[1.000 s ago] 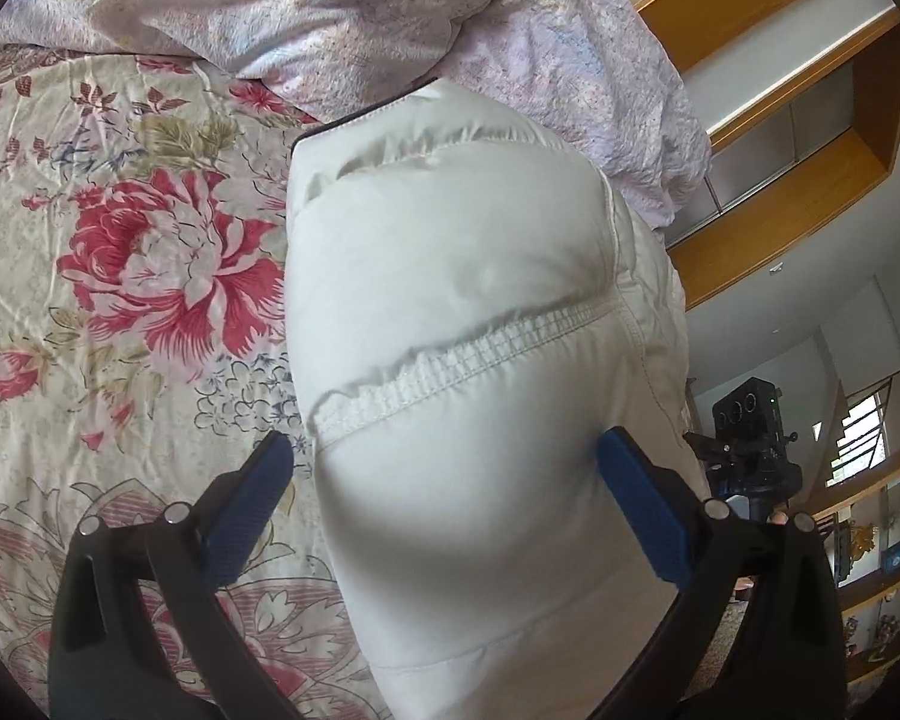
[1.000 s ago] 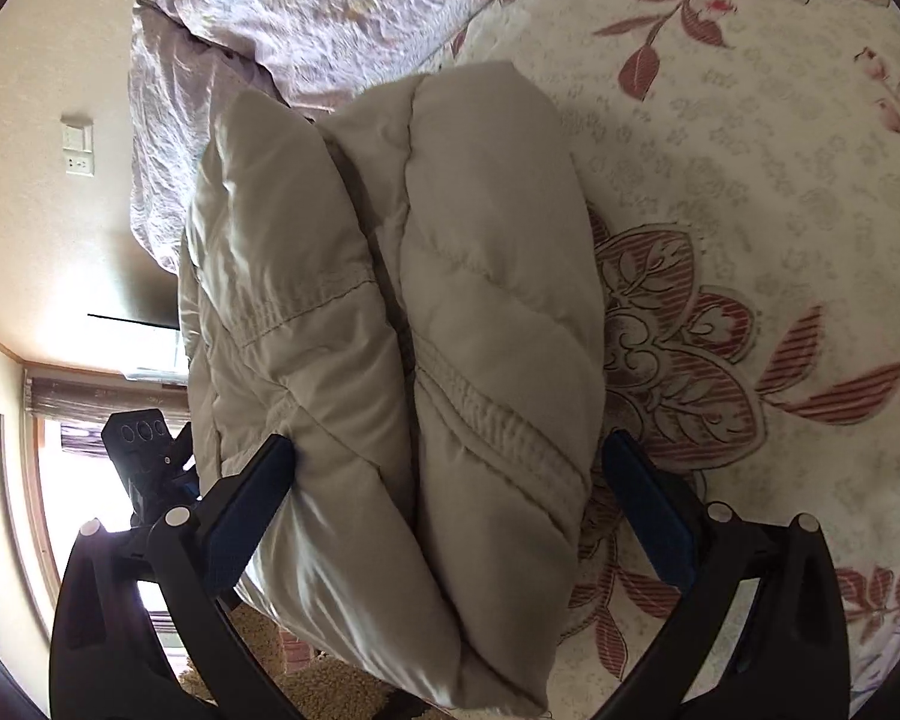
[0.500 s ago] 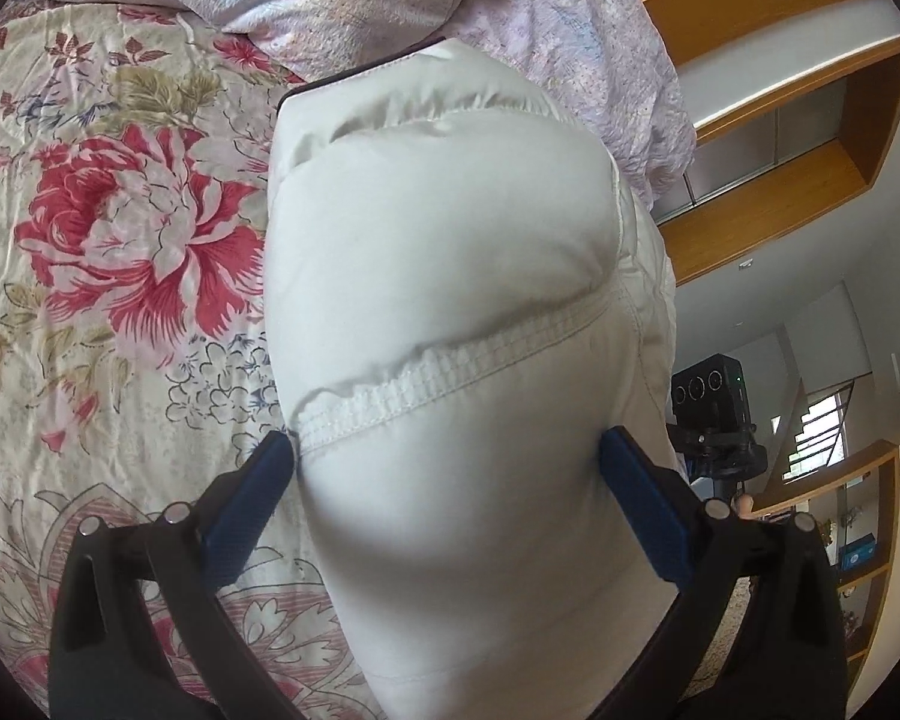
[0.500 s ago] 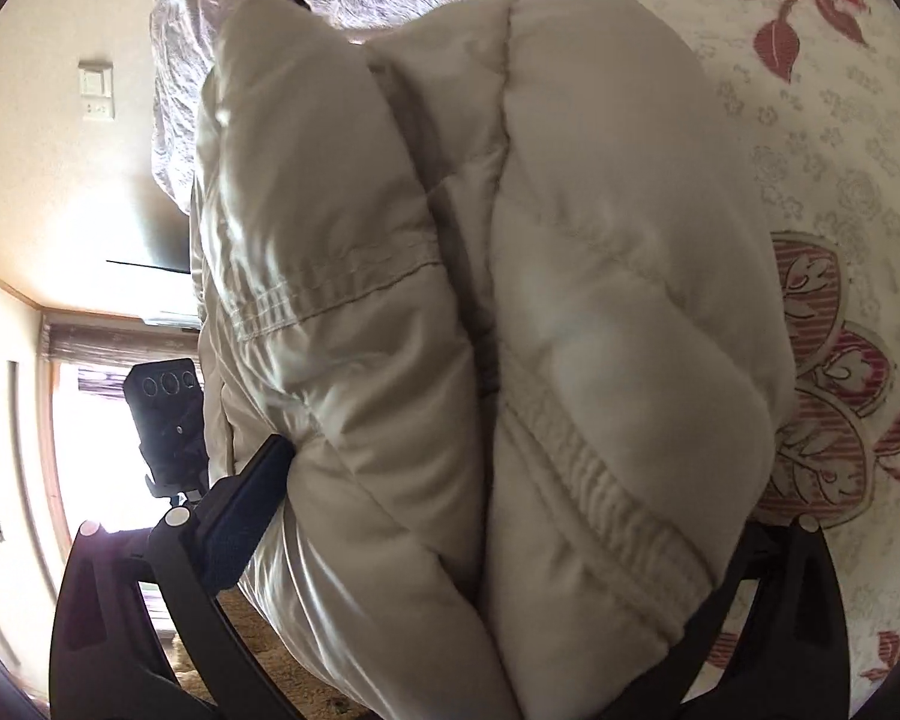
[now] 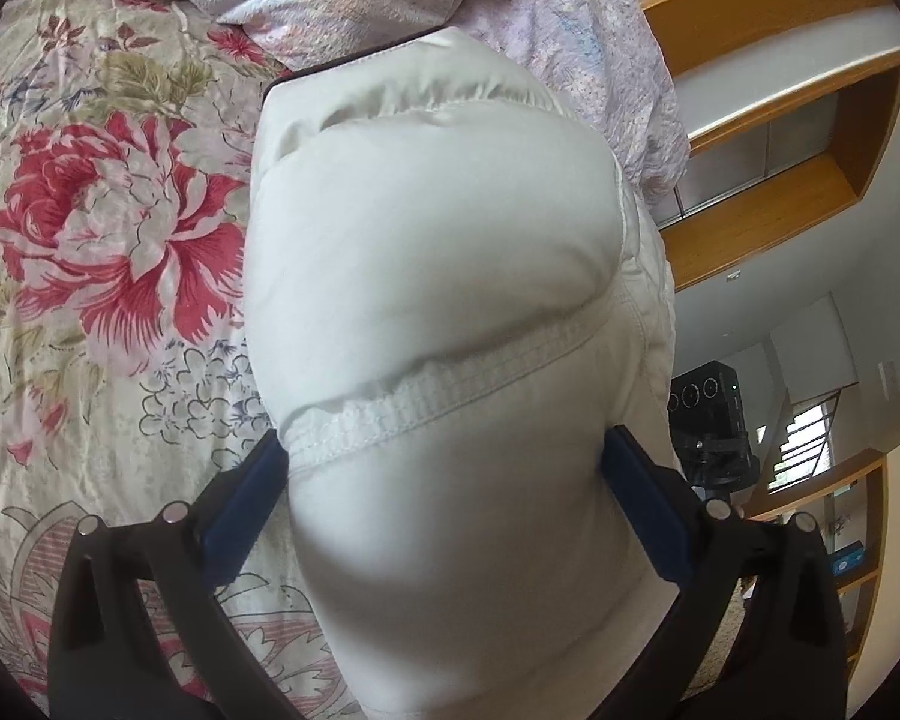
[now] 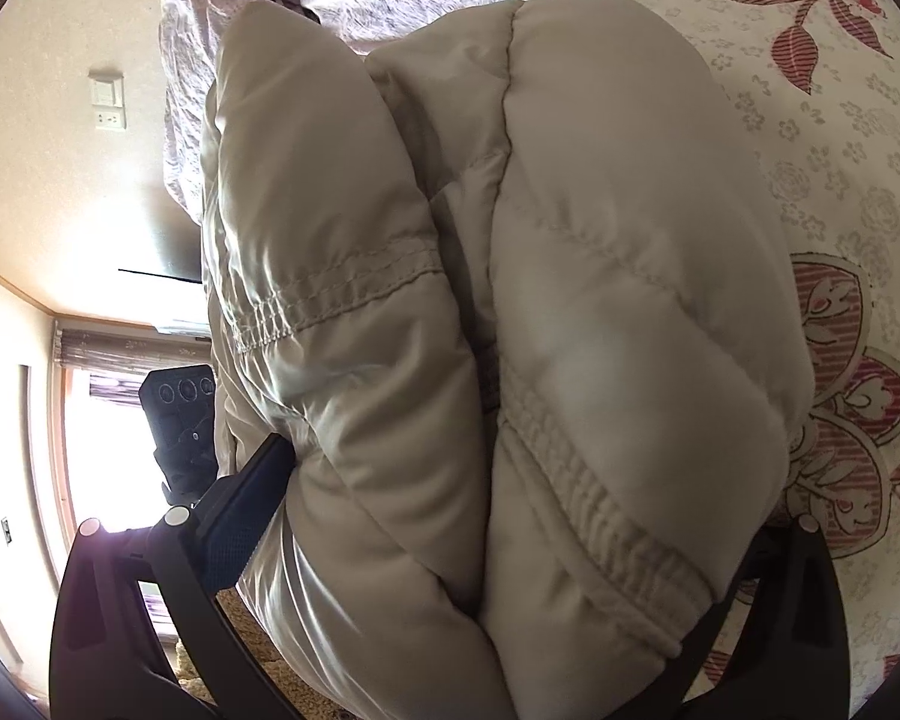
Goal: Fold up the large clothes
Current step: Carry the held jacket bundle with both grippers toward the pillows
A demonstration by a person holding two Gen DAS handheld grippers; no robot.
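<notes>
I can read no text, label, brand or number anywhere in my two views (the blue box (image 5: pixel 847 558) on the far shelf is too small to tell).

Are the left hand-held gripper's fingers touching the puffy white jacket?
Touching. In the left wrist view both blue fingers of the left hand-held gripper press into the sides of the jacket, no gap at either pad.
</notes>
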